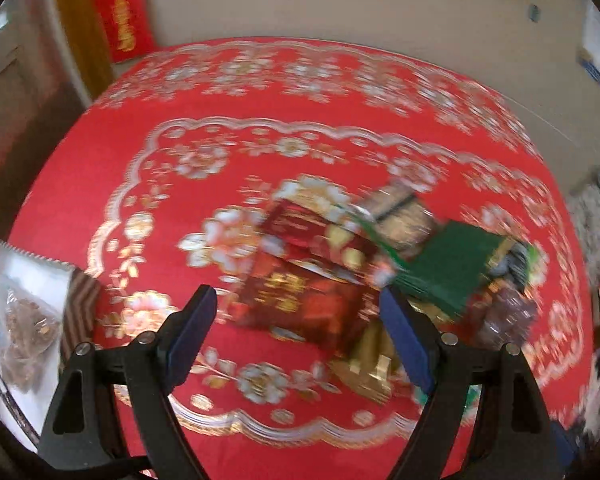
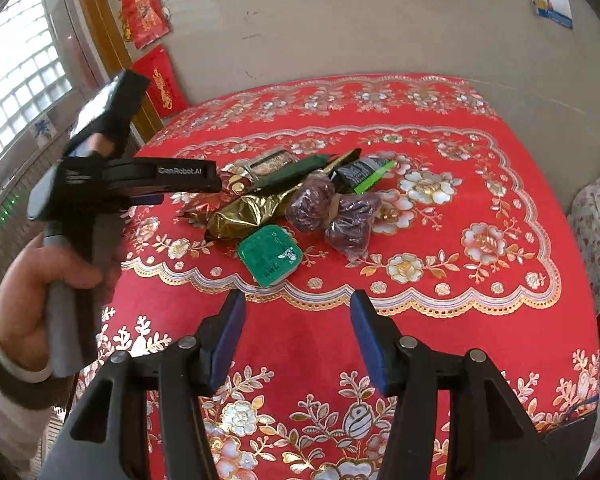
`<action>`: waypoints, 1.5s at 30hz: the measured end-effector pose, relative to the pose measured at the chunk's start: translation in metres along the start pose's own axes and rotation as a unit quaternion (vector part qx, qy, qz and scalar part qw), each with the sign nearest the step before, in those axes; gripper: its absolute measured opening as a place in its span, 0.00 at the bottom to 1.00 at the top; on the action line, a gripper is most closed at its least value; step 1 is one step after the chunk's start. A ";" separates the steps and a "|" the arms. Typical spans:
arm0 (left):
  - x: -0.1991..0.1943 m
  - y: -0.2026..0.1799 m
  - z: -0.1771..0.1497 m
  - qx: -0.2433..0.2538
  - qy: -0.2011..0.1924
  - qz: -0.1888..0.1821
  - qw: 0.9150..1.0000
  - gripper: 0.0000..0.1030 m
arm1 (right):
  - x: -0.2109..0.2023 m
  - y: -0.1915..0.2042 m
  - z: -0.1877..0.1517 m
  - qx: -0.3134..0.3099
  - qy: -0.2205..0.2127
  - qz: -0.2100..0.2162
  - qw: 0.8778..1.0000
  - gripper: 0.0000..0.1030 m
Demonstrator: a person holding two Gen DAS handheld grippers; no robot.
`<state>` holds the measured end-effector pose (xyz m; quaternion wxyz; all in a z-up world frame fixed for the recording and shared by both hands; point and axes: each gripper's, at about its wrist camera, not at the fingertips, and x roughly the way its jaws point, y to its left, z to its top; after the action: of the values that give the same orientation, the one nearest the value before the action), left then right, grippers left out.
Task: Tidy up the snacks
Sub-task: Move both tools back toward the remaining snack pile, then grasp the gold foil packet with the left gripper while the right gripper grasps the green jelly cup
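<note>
Two grippers open and empty over one heap of snacks, none yet picked.

Left gripper (image 1: 298, 330) hovers with jaws wide, nothing between them, over a dark red packet (image 1: 300, 304) at the heap's left end; that view is motion-blurred. A clear bag of brown pieces (image 1: 24, 320) sits apart at the table's left edge. Judgement: approach stage; next move needs one packet singled out and the jaws squared to it. Gold pouch (image 2: 242, 212), green tub (image 2: 270, 256) and plum-coloured bags (image 2: 332, 212) lie touching mid-table. Right gripper (image 2: 296, 338) waits open, empty, near the front edge. Red floral tablecloth (image 2: 480, 320); beige wall, red banners (image 2: 144, 8), window left.
</note>
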<state>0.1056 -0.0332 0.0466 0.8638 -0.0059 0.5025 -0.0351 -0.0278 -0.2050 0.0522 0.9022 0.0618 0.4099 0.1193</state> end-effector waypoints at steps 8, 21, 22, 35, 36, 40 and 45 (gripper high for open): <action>0.012 -0.050 -0.007 0.103 0.019 0.021 0.994 0.81 | -0.002 -0.005 0.001 0.003 0.000 -0.008 1.000 0.53; 0.033 -0.092 -0.005 0.150 0.052 -0.026 0.987 0.54 | 0.000 -0.014 0.002 0.013 0.005 -0.017 1.000 0.53; 0.034 -0.094 -0.006 0.158 0.050 -0.025 0.986 0.53 | 0.000 -0.014 0.002 0.013 0.005 -0.017 1.000 0.53; 0.021 -0.070 -0.007 0.141 0.047 -0.073 0.986 0.21 | 0.026 0.012 0.017 -0.074 0.002 0.002 0.997 0.58; 0.021 -0.065 -0.006 0.137 0.048 -0.072 0.987 0.20 | 0.031 0.017 0.018 -0.097 0.002 -0.002 0.995 0.60; 0.022 -0.051 -0.004 0.126 0.060 -0.090 0.986 0.20 | 0.046 0.030 0.024 -0.154 0.009 0.004 0.988 0.61; 0.022 -0.046 -0.004 0.127 0.065 -0.094 0.985 0.20 | 0.066 0.041 0.027 -0.203 0.031 0.014 0.979 0.71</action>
<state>0.1105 -0.0803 0.0273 0.8157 0.0594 0.5466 -0.1801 0.0279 -0.1483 0.0309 0.8810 -0.1206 0.4043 0.2142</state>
